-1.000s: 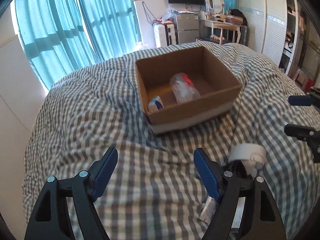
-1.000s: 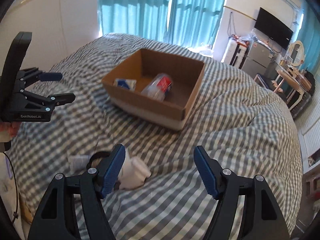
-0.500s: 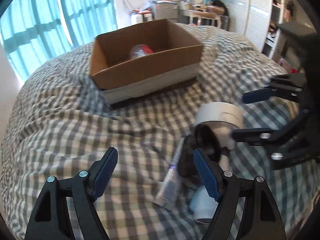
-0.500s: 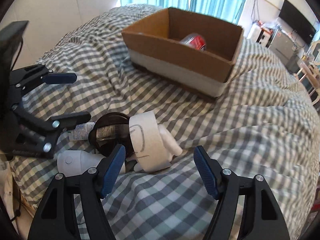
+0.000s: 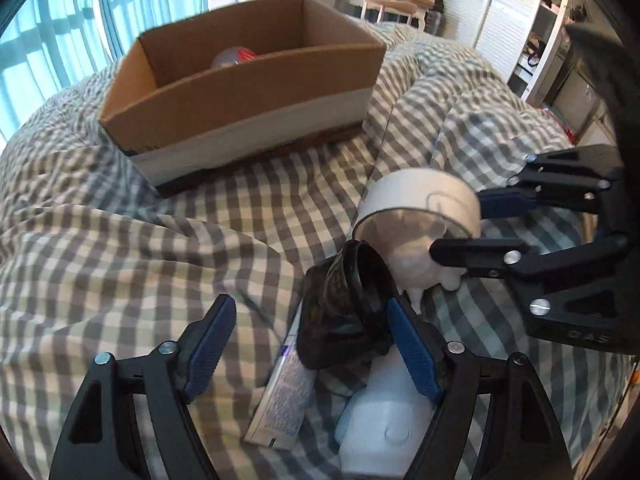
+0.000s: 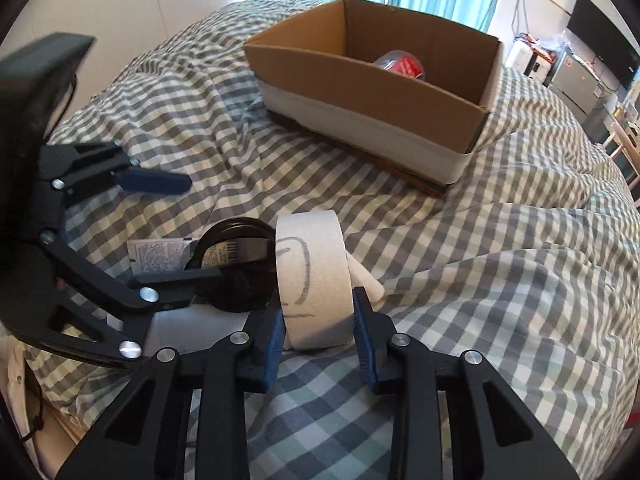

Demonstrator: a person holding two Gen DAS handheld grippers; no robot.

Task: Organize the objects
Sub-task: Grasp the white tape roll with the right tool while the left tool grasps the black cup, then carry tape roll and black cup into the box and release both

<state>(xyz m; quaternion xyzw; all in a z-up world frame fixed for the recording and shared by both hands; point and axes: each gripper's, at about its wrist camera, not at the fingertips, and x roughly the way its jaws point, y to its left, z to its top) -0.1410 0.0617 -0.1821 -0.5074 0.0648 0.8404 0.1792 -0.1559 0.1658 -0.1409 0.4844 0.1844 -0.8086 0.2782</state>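
On our left, our left gripper [image 5: 308,348] is closing over the black roll [image 5: 344,312], not yet clamped, while our right gripper [image 6: 319,330] has just clenched the white tape roll [image 6: 312,276] on the bedspread [image 6: 500,280], ready for the cardboard box [image 6: 372,92]

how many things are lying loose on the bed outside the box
5 visible, clustered: a white tape roll clamped by the right gripper, a white figurine behind it, a black cable coil, a tube, and a white gadget. More may be hidden underneath.
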